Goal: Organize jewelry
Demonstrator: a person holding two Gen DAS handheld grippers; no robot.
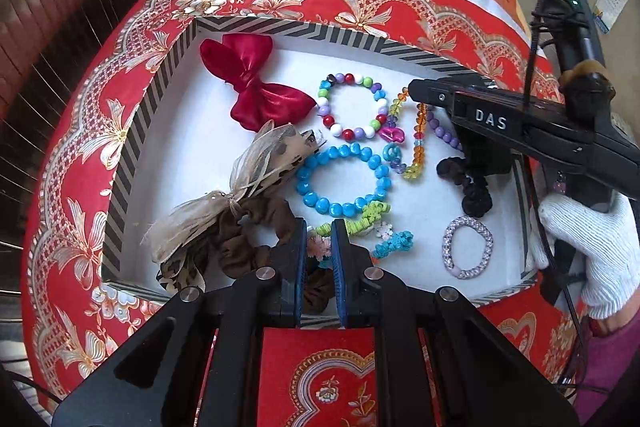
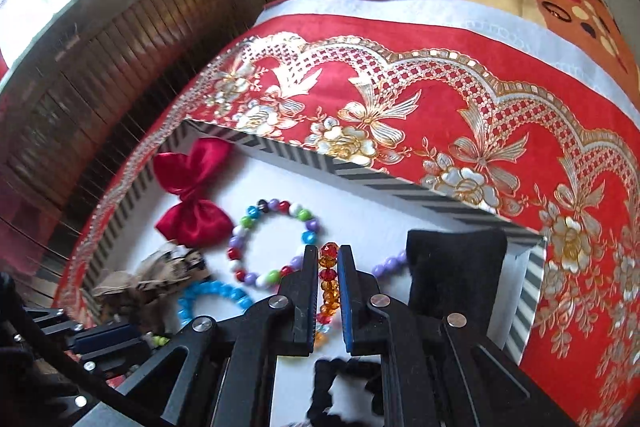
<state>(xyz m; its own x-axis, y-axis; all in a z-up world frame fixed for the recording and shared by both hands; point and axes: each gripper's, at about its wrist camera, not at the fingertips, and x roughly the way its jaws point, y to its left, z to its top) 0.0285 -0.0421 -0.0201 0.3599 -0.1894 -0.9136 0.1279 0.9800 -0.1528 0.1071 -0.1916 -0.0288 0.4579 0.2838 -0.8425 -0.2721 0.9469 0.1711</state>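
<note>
A striped-rimmed box (image 1: 132,155) with a white floor holds hair ties and bead bracelets. My left gripper (image 1: 320,227) hangs low over its near edge. Its jaws are nearly together, and a pink-flowered hair piece (image 1: 320,247) fills the narrow gap beside a green spiral tie (image 1: 360,223). My right gripper (image 2: 328,253) is shut on a strand of amber and red crystal beads (image 2: 328,287). In the left wrist view that strand (image 1: 420,131) trails from the right gripper (image 1: 414,91) down to the box floor. A multicolour bracelet (image 1: 352,107) and a blue one (image 1: 344,179) lie flat.
Also in the box are a red satin bow (image 1: 252,83), a beige organza bow (image 1: 240,187), a brown scrunchie (image 1: 248,235), a black scrunchie (image 1: 476,187), a sparkly ring tie (image 1: 468,247) and a black cushion (image 2: 456,275). A white-gloved hand (image 1: 576,247) holds the right gripper. A red-and-gold cloth (image 2: 440,43) lies under the box.
</note>
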